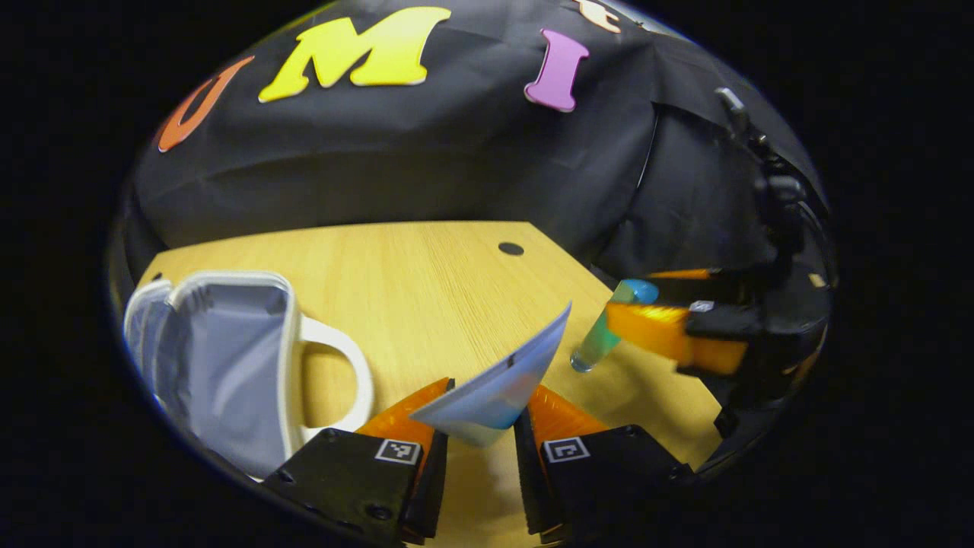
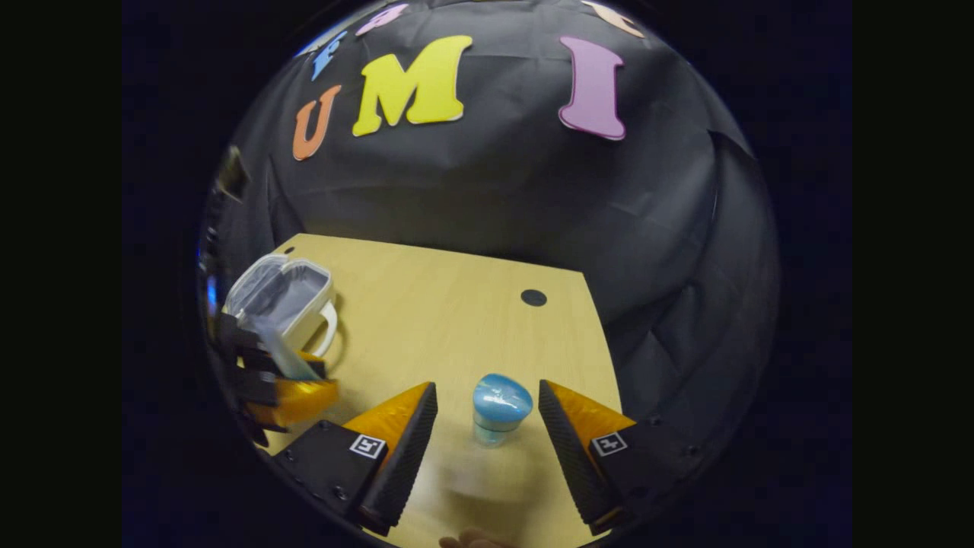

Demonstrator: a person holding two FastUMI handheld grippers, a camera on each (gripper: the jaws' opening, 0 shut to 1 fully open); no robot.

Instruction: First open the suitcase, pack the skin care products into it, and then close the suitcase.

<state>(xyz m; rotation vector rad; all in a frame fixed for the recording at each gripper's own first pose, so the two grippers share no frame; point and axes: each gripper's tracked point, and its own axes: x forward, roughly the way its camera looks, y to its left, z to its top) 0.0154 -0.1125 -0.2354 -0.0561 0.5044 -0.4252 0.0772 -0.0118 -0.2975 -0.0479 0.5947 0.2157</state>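
Observation:
My left gripper (image 1: 487, 399) is shut on a blue-and-white squeeze tube (image 1: 498, 384), whose flat crimped end points up and to the right. The small white suitcase (image 1: 285, 365) lies open at the left, showing grey lining, its handle towards me. A bottle with a blue cap (image 2: 502, 402) stands on the wooden table (image 2: 456, 327) between the spread fingers of my right gripper (image 2: 487, 411), which is open. In the left gripper view the bottle (image 1: 597, 342) leans greenish under the right gripper (image 1: 625, 304). In the right gripper view the left gripper (image 2: 297, 380) holds the tube (image 2: 285, 354) near the suitcase (image 2: 285, 293).
A dark round hole (image 1: 510, 248) marks the table (image 1: 426, 289) near its far edge, also visible as a hole (image 2: 533, 297) in the right gripper view. The black cloth wall closes the back and right sides. Bare wood lies between suitcase and bottle.

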